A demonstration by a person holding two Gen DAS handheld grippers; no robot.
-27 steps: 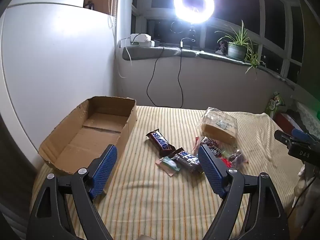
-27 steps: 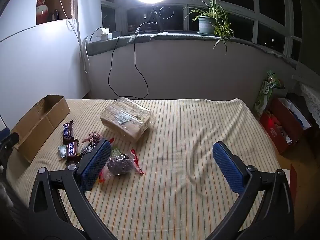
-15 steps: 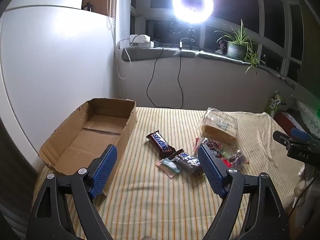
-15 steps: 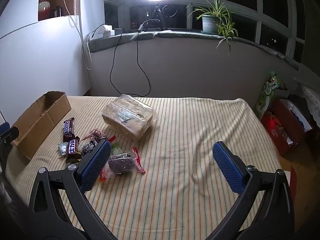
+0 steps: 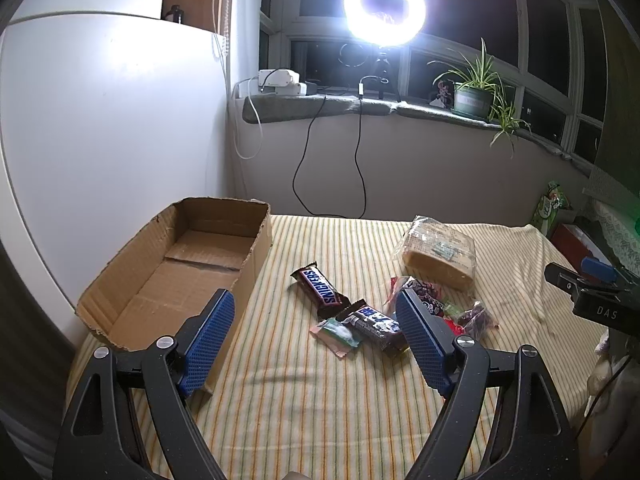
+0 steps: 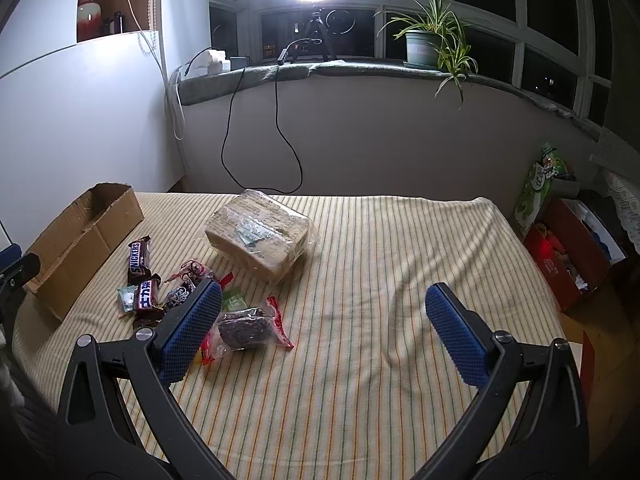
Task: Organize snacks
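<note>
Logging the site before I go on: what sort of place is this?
Most likely a room in a home, at night: a striped cloth covers the work surface, a potted plant stands on the windowsill under dark panes, and a ring light lights it.

Wrapped snacks lie scattered beside the open cardboard box

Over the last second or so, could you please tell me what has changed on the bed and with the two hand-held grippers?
Very little has changed. Both views drifted slightly, so each hand-held gripper shifted a touch; nothing was gripped or released. The left hand-held gripper and right hand-held gripper stay wide open and empty. The cardboard box stays empty, and the Snickers bar, the bagged bread and the small snack pile lie where they were.
</note>
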